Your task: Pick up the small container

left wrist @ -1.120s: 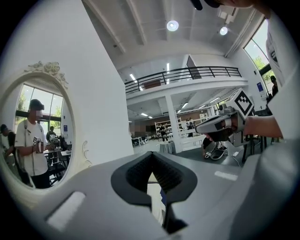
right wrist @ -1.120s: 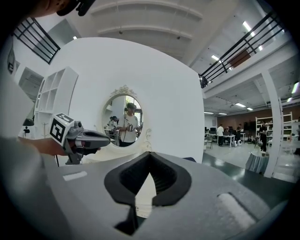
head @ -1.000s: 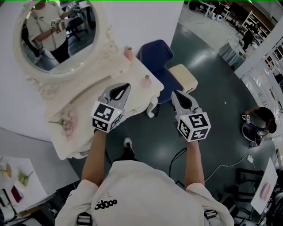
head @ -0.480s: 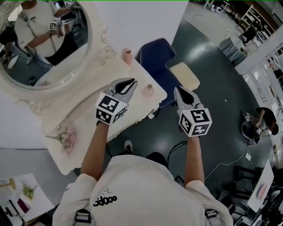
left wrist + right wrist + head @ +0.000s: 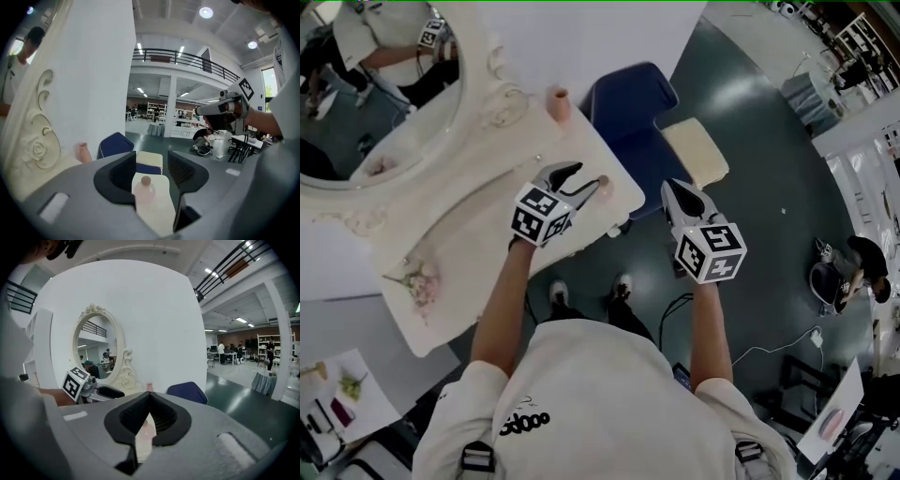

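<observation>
The small container (image 5: 602, 185) is a pale pink bottle with a round cap, standing near the right corner of the cream dressing table (image 5: 478, 225). My left gripper (image 5: 581, 178) is right beside it with its jaws opening. In the left gripper view the bottle (image 5: 143, 187) stands upright in the gap of the left gripper (image 5: 151, 161), and the pads do not touch it. My right gripper (image 5: 672, 190) hangs over the floor to the right of the table, its jaws shut with nothing in them. The right gripper (image 5: 150, 398) looks towards the table and mirror.
An oval mirror (image 5: 375, 94) in an ornate cream frame stands at the back of the table. A pink vase (image 5: 558, 101) sits at the far edge, a flower sprig (image 5: 417, 281) at the left. A blue chair (image 5: 628, 103) and a cream cushion (image 5: 696, 155) lie beyond the corner.
My left gripper has moved right and forward to the pink bottle at the table's corner, and its jaws have gone from shut to open. The right gripper has kept its place.
</observation>
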Motion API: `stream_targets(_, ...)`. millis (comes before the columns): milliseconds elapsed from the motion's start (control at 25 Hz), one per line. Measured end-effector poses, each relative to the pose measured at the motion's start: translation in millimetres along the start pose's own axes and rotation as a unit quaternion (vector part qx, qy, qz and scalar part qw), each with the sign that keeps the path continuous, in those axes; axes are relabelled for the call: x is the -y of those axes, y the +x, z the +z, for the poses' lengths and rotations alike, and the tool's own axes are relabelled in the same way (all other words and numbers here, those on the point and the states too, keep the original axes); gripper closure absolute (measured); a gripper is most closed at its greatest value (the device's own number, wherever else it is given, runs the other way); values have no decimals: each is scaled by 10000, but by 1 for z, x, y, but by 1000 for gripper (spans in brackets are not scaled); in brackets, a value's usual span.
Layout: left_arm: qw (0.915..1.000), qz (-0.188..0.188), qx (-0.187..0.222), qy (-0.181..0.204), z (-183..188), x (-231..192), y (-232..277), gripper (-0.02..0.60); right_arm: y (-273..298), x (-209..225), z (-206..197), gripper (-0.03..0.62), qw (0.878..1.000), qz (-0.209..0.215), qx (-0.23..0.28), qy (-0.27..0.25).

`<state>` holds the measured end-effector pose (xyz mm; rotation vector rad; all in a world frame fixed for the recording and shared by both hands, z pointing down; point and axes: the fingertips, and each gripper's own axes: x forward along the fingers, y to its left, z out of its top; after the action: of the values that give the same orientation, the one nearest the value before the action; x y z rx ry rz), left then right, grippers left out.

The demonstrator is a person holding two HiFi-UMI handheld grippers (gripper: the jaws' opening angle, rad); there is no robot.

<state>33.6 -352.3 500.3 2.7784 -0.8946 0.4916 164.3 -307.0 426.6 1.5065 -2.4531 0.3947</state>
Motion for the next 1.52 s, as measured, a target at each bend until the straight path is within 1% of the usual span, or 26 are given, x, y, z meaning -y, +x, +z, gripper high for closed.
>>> stream_targets(80, 9997, 11, -183, -154, -17, 2, 23, 333, 5, 10, -10, 592, 9998, 110, -150, -25)
stream_targets(240, 9978, 179, -519, -376, -54, -1, 57, 322, 22, 24, -36, 592, 9982, 362, -483, -3)
stream_targets(400, 9961, 413, -613, -490, -83, -14, 89, 316, 41, 37, -59, 592, 9958, 525, -750, 42)
stream_targets(480, 9957, 493, -650, -448, -96, -15, 103, 316, 48, 44, -71, 592, 9940, 611, -904, 27)
stream_targets(600, 9953, 663, -655, -264, -109, -16, 119, 318, 54, 54, -84, 592, 9910, 760, -1097, -65)
stream_targets(720, 9945, 849, -601, -152, -118, -17, 130, 353, 55, 63, -91, 592, 9887, 862, -1211, -172)
stream_targets(800, 9932, 1003, -567, -178, -121, -19, 134, 383, 55, 69, -93, 592, 9881, 881, -1243, -199)
stream_targets(880, 9910, 1215, -501, -237, -124, -25, 133, 433, 54, 75, -95, 592, 9878, 878, -1273, -204)
stream_targets(920, 9902, 1294, -466, -255, -125, -27, 133, 448, 54, 77, -96, 592, 9876, 871, -1289, -211)
stream_targets(1120, 9894, 1406, -348, -138, -126, -28, 131, 456, 50, 81, -99, 592, 9886, 753, -1294, -160)
stream_targets(1160, 9889, 1436, -345, -180, -126, -30, 131, 456, 49, 82, -99, 592, 9891, 706, -1282, -141)
stream_targets(1240, 9872, 1512, -317, -385, -125, -34, 128, 456, 48, 81, -97, 592, 9902, 605, -1254, -111)
stream_targets(1320, 9866, 1495, -266, -604, -122, -35, 122, 456, 46, 80, -95, 592, 9913, 504, -1215, -88)
stream_targets(1360, 9871, 1442, -255, -651, -119, -35, 118, 456, 45, 79, -93, 592, 9918, 451, -1192, -78)
stream_targets(1520, 9913, 1177, -174, -555, -93, -33, 100, 456, 41, 74, -83, 592, 9939, 263, -1072, -62)
